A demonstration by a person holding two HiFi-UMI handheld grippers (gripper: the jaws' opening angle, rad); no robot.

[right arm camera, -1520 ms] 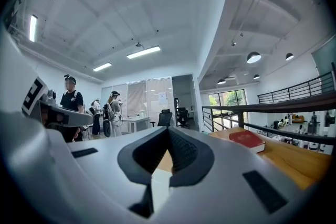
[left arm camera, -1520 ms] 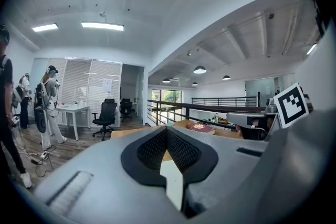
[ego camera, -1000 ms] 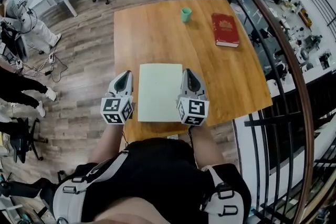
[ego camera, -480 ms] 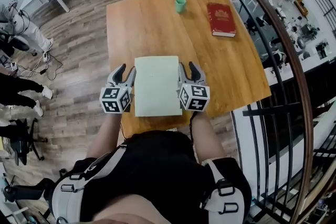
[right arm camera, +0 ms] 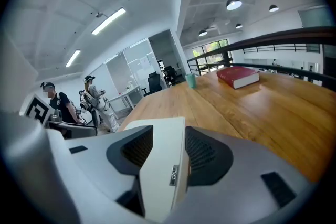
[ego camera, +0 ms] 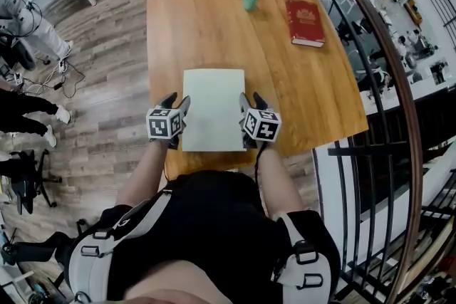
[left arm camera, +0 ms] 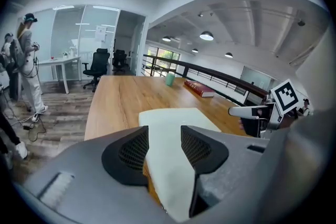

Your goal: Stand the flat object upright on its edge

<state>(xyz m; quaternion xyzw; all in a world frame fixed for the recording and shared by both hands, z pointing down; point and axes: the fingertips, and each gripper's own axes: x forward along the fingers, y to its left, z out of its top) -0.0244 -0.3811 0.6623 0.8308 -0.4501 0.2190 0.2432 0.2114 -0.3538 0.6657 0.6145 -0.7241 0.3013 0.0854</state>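
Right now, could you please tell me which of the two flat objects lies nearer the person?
The pale green one, lying nearest; the red book lies much farther off, toward the right.

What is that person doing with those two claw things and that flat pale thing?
A person holds a gripper in each hand. The left gripper and right gripper sit on either side of the pale flat object, which lies on the wooden table. Both grippers' jaws are opening, with its side edges between them. It isn't standing up yet.
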